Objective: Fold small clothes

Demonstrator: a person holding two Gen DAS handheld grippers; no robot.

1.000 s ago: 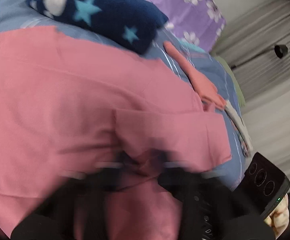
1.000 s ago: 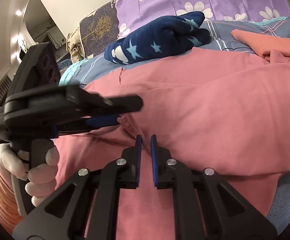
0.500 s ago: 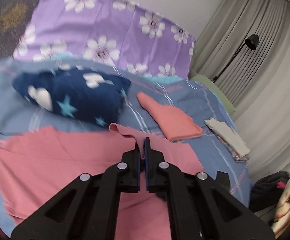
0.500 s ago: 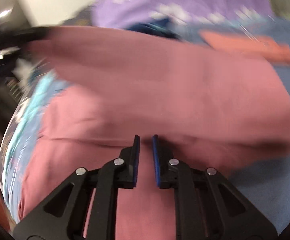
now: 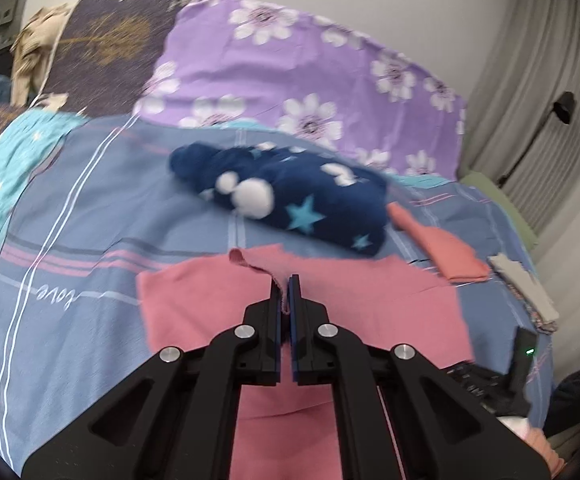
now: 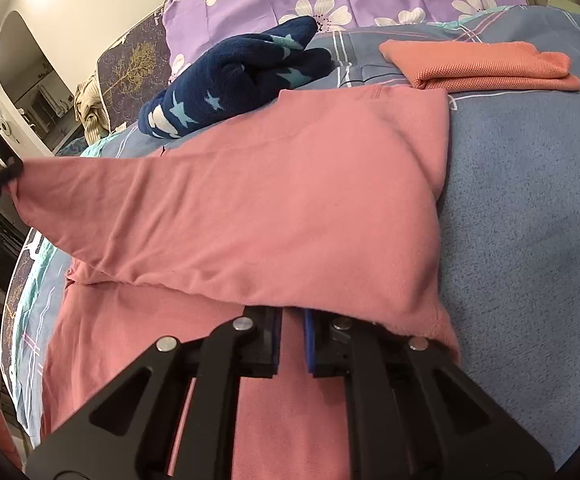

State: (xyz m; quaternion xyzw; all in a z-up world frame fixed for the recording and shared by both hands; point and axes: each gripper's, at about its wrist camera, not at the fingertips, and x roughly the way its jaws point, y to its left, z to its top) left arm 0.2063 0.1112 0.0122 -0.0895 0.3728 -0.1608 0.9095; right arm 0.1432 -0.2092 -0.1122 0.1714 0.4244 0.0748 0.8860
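Note:
A pink garment [image 5: 330,292] lies on the blue striped bedspread [image 5: 101,240]. My left gripper [image 5: 285,284] is shut on its edge and holds that edge lifted above the bed. In the right wrist view the pink garment [image 6: 269,200] is stretched from the far left corner across to my right gripper [image 6: 293,314]. The right gripper's tips are hidden under the folded pink cloth; its jaws stand close together with pink cloth between them.
A rolled navy star-print fleece [image 5: 290,200] lies behind the garment. A folded orange cloth [image 5: 442,248] and a folded white-grey cloth [image 5: 526,292] lie to the right. Purple floral pillows [image 5: 310,76] line the headboard. Curtains and a lamp [image 5: 562,106] stand at right.
My left gripper has lifted the pink edge up and back, so the garment's top layer now spans taut between both grippers. The right gripper is now under the fold.

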